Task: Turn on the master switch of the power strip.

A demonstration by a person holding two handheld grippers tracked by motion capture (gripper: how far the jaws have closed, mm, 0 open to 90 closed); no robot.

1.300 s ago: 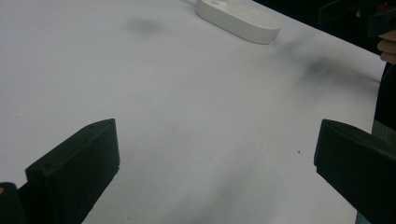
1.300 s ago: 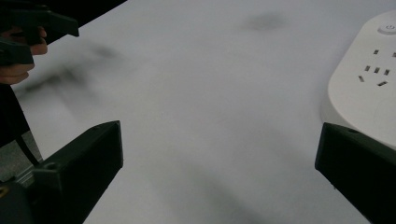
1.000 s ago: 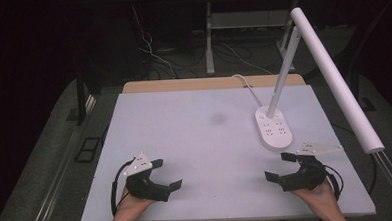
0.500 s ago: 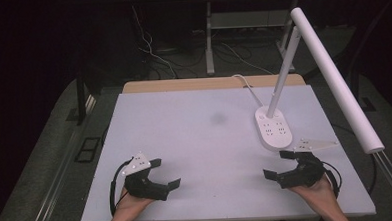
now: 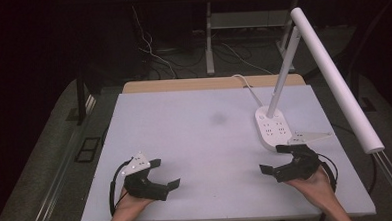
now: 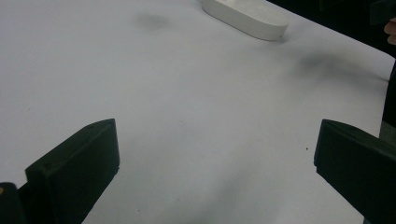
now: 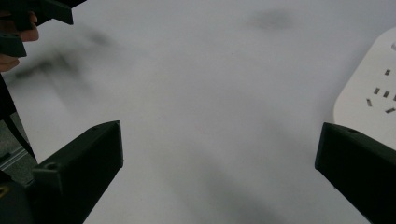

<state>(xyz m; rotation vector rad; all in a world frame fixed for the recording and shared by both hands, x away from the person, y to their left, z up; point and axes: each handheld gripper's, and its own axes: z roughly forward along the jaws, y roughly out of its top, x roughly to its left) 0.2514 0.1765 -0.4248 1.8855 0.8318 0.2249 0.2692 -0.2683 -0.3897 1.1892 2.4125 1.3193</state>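
Two grippers sit low over the near part of a white table (image 5: 195, 140), each held in a person's hand, and both have their black jaws spread wide with nothing between them. The left gripper (image 5: 162, 174) is near the table's front left corner; in the left gripper view its jaws frame bare white tabletop, with the lamp base (image 6: 245, 17) far ahead. The right gripper (image 5: 276, 158) is near the front right, just beside the near end of the white power-strip lamp base (image 5: 273, 129), one jaw close to its edge; whether they touch I cannot tell. In the right gripper view the base's socket slots (image 7: 380, 95) show at the right edge, and the other gripper (image 7: 32, 11) is at the top left. From the base a white stem rises to a long white tube lamp head (image 5: 335, 77) that slants over the table's right side, and a white cord (image 5: 245, 86) runs off the far edge. A faint dark smudge (image 5: 218, 118) marks the middle of the tabletop. Beyond it lie a wooden strip (image 5: 208, 83), grey floor, loose cables (image 5: 151, 52) and metal legs (image 5: 209, 40) in a dark room.
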